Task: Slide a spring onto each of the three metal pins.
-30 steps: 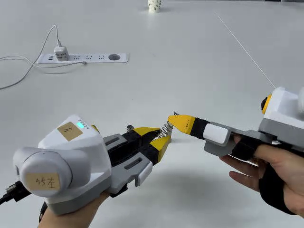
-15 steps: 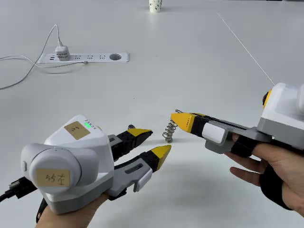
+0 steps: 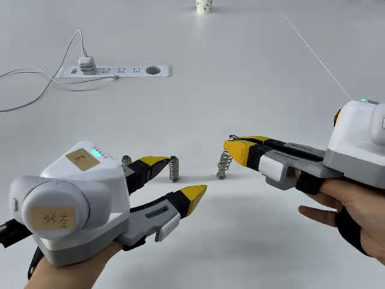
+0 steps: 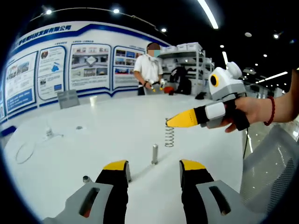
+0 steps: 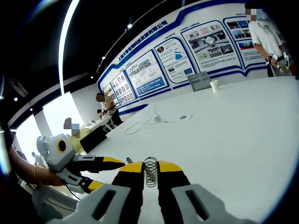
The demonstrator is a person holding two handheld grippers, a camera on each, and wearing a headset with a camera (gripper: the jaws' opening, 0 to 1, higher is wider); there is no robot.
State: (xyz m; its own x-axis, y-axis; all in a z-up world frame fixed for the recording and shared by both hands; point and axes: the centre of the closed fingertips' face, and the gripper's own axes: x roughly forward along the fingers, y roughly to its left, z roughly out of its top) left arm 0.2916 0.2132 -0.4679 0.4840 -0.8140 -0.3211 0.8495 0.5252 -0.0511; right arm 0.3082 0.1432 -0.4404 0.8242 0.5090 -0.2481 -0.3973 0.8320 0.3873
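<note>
The right gripper (image 5: 150, 164) is seen clamped on a coiled wire spring (image 5: 150, 174), its black, yellow-tipped jaws pressed together near the spring's top. The spring is held upright, its lower end down by the smooth white tabletop (image 3: 258, 90), near a slim upright metal pin (image 4: 154, 154). The left gripper (image 4: 154, 167) is held with jaws well apart, the pin framed between them. A tan sticker (image 3: 54, 218), hand-marked "55左", is carried on its rounded white shell; a second tan label (image 3: 82, 158) cannot be read. Farther off, a white power strip (image 3: 120, 71) and a paper cup (image 3: 204, 6) are seen.
</note>
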